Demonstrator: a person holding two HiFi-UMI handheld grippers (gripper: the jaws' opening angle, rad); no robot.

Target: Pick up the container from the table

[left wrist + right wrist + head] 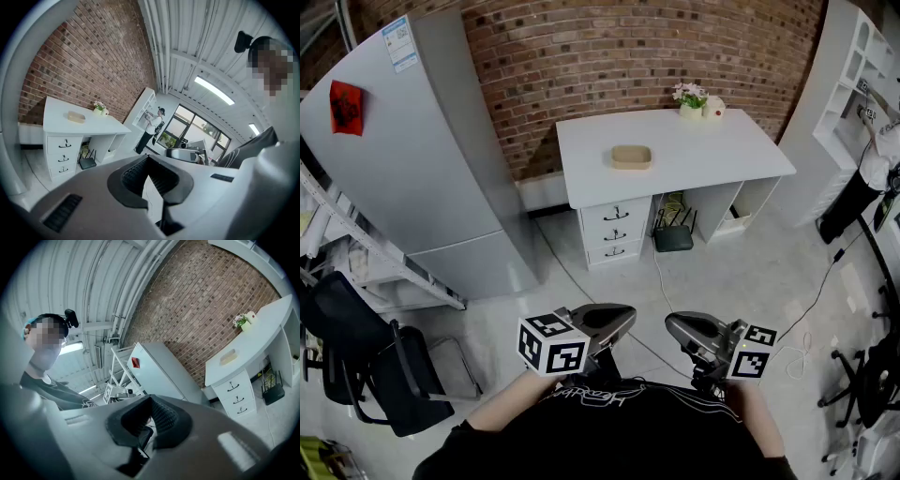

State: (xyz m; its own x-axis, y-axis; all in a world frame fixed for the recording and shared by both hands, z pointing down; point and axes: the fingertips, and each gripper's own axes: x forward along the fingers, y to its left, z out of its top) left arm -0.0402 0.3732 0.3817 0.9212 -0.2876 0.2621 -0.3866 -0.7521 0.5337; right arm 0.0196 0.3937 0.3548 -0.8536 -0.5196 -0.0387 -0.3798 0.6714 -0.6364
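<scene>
The container (631, 157) is a shallow tan dish lying alone on the white desk (722, 155), far across the room by the brick wall. It also shows small in the left gripper view (76, 116) and the right gripper view (228, 357). Both grippers are close to my body, several steps from the desk. My left gripper (623, 319) (147, 159) has its jaws together with nothing between them. My right gripper (675, 328) (151, 399) is shut and empty too. Their tips point toward each other.
A tall grey fridge (422, 159) stands left of the desk. A flower pot (691, 101) sits at the desk's back edge, a black router (673, 239) underneath. Black chairs (366, 366) stand at lower left, white shelves (853, 84) at right. A person (152, 126) stands by those shelves.
</scene>
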